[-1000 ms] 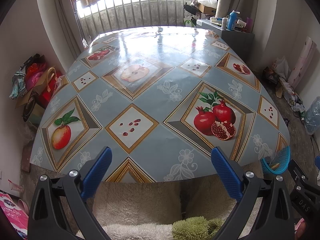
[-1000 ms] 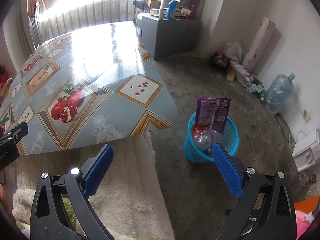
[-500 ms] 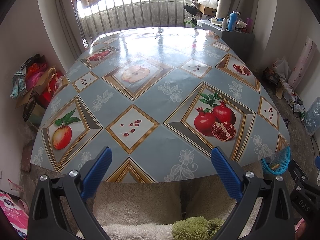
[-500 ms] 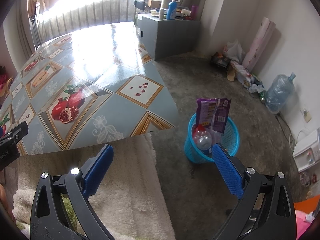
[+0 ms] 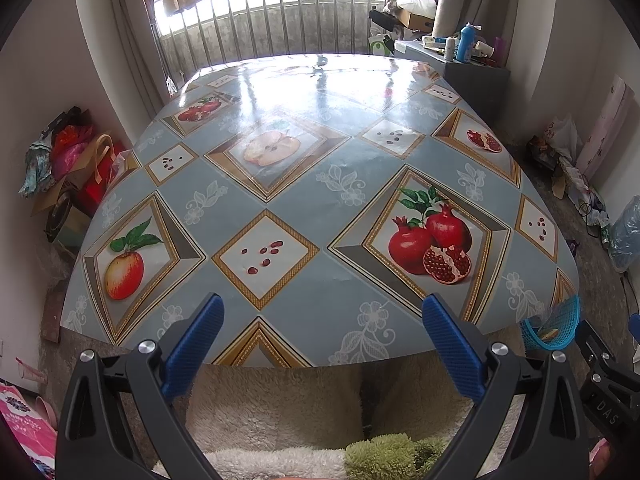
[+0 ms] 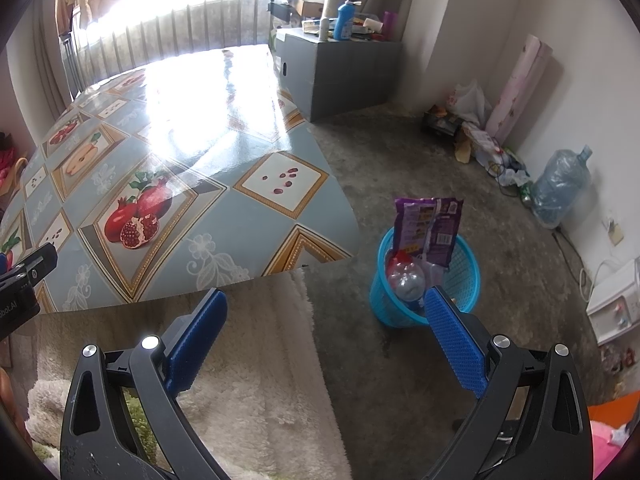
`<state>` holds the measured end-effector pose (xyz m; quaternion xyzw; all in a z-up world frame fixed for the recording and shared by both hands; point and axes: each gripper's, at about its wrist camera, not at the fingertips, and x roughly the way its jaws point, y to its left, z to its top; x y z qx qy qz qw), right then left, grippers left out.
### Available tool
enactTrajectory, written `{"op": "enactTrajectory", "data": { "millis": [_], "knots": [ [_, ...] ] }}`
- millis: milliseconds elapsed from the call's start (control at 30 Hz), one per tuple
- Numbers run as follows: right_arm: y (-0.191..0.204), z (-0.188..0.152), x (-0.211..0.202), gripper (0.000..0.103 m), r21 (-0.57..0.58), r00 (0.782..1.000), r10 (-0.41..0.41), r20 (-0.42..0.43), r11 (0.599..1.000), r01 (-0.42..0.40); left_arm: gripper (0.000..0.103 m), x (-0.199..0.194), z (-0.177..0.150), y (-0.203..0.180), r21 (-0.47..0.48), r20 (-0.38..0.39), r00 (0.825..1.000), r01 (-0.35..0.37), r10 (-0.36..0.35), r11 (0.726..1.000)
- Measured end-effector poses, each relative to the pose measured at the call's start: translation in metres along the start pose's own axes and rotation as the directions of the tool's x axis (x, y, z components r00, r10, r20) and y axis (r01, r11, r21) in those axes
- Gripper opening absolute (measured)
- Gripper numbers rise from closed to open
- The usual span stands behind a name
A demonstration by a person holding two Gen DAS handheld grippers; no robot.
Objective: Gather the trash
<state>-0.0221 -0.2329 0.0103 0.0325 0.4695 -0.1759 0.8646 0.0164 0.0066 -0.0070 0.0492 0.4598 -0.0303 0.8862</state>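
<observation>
A blue mesh trash basket (image 6: 464, 280) stands on the floor beside the table's near right corner. It holds a purple snack bag (image 6: 428, 228) standing upright and a clear plastic bottle (image 6: 406, 280). Its rim also shows in the left wrist view (image 5: 560, 322). My right gripper (image 6: 326, 314) is open and empty, above the floor just left of the basket. My left gripper (image 5: 322, 318) is open and empty, over the near edge of the table (image 5: 320, 184), which has a fruit-print cloth.
A grey cabinet (image 6: 340, 72) with bottles stands behind the table. Bags and a water jug (image 6: 560, 188) lie along the right wall. Bags are piled at the left wall (image 5: 68, 168). A fluffy white fabric (image 6: 260, 360) lies below both grippers.
</observation>
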Motion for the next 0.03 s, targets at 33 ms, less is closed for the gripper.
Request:
{"op": "enactTrajectory", "data": {
  "millis": [33],
  "knots": [
    [0.0, 0.0, -0.0001, 0.095, 0.001, 1.0, 0.0, 0.0, 1.0, 0.0, 0.097, -0.0004, -0.0002, 0.0006, -0.001, -0.001, 1.0, 0.001, -0.001, 1.0]
  ]
}}
